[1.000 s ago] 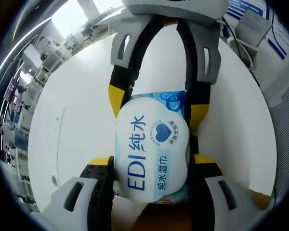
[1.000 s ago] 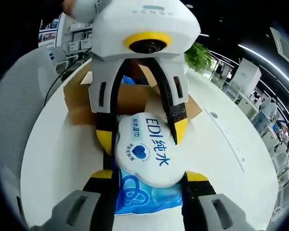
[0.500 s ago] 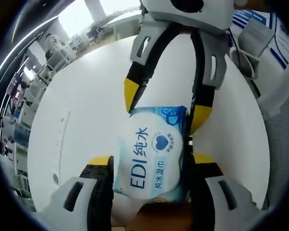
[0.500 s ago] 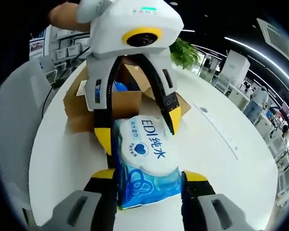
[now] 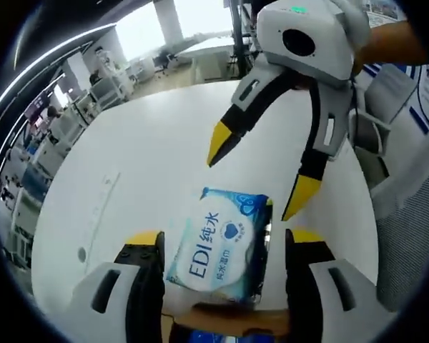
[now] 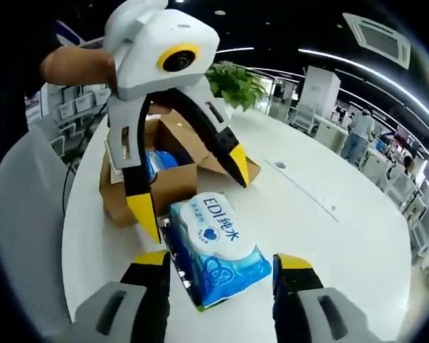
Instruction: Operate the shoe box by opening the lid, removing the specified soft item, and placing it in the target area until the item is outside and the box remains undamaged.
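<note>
Both sets of yellow-tipped jaws are spread wide, gripping nothing. In the right gripper view, the right gripper (image 6: 222, 275) straddles a soft, glossy blue wet-wipe pack (image 6: 216, 250) lying flat on the smooth white round table (image 6: 329, 250). The left gripper (image 6: 189, 189) hangs at 12 o'clock. Behind it, at 11 o'clock, stands the open brown cardboard shoe box (image 6: 173, 171).

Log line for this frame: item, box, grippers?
wipes pack: flat on white table, outside shoe box | box: lid open | left gripper: open | right gripper: open, above pack
</note>
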A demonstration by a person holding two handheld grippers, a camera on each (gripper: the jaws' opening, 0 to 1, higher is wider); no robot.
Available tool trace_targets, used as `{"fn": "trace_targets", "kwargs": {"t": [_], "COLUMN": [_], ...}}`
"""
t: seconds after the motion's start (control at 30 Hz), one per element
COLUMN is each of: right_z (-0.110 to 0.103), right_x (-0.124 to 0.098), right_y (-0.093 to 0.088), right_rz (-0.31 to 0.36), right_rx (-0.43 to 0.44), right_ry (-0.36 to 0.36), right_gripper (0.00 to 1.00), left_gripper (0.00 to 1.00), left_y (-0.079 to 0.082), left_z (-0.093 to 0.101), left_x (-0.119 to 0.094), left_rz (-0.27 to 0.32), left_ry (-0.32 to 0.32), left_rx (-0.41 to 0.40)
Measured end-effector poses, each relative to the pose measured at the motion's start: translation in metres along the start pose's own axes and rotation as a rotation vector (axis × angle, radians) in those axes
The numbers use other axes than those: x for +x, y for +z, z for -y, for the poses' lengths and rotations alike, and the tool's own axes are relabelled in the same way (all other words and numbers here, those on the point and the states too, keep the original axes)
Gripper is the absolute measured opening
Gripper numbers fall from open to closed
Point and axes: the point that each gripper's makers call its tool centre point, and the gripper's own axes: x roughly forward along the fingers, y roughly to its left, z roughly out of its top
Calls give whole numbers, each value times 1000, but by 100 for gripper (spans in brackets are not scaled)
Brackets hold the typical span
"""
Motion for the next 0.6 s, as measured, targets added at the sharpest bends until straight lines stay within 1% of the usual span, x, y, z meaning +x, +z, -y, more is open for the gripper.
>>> {"fn": "trace_targets", "kwargs": {"t": [0.13, 0.17, 0.2, 0.23, 0.3, 0.33, 0.47, 0.6], "right_z": [-5, -6, -7, -7, -9, -10, -12, -16], "right_x": [-6, -8, -10, -11, -16, -17, -24, -31], "right_y": [0, 0, 0, 1, 4, 4, 7, 8], "right_rz": [-1, -2, 1, 3, 21, 22, 27, 23], "right_rx": [34, 38, 45, 48, 71, 75, 73, 70], "right_ry": [-15, -21, -30, -33, -44, -48, -76, -85], "right_gripper": [59, 59, 59, 59, 60, 60, 62, 63], "left_gripper": [69, 69, 70, 70, 71, 71, 70, 70], "left_y": [1, 2, 3, 3, 7, 8, 10, 12], "left_z": [0, 0, 0, 0, 1, 1, 5, 9], "left_x": [-12, -17, -19, -21, -29, -33, -43, -54], "left_rz": [24, 38, 44, 45, 71, 78, 104, 132], "left_ry": [28, 37, 43, 43, 50, 61, 67, 79], "left_rx": [-22, -39, -65, -73, -105, -113, -125, -137]}}
